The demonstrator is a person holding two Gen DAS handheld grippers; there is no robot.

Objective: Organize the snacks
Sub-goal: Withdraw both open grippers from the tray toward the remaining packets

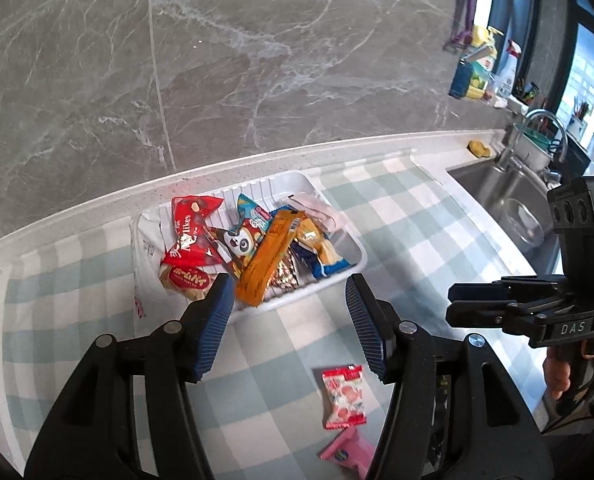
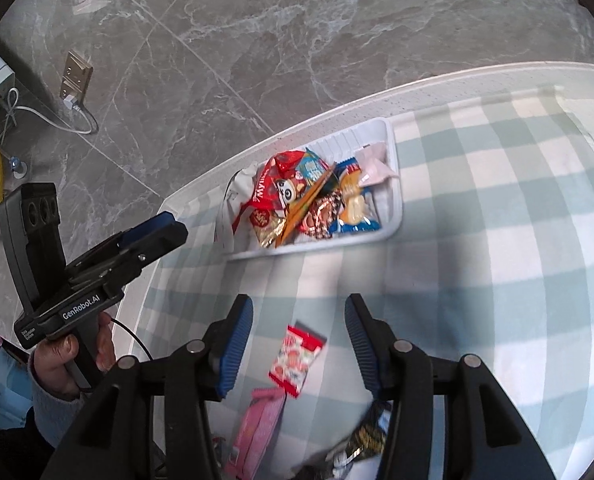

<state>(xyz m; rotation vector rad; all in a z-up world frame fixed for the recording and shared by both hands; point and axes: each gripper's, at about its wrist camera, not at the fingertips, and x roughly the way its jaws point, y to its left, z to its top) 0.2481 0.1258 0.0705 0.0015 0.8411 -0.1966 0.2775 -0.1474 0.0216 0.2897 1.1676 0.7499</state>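
A white tray (image 1: 339,211) (image 2: 393,184) near the counter's back edge holds several snack packets, among them a red one (image 1: 193,232), a panda one (image 1: 233,244) and an orange bar (image 1: 267,258). On the checked cloth in front of it lie a red-and-white packet (image 1: 344,396) (image 2: 297,356) and a pink packet (image 1: 347,452) (image 2: 259,428). A dark packet (image 2: 365,436) lies beside my right finger. My left gripper (image 1: 289,284) (image 2: 169,226) hangs open over the tray's near edge, holding nothing. My right gripper (image 2: 299,302) (image 1: 453,304) hangs open above the red-and-white packet, also holding nothing.
A green-and-white checked cloth (image 1: 385,216) covers the counter. A steel sink (image 1: 509,208) with a tap (image 1: 545,128) lies to the right, with cleaning bottles (image 1: 481,68) behind it. A grey marble wall (image 1: 257,60) rises at the back, carrying a socket and cable (image 2: 75,92) at left.
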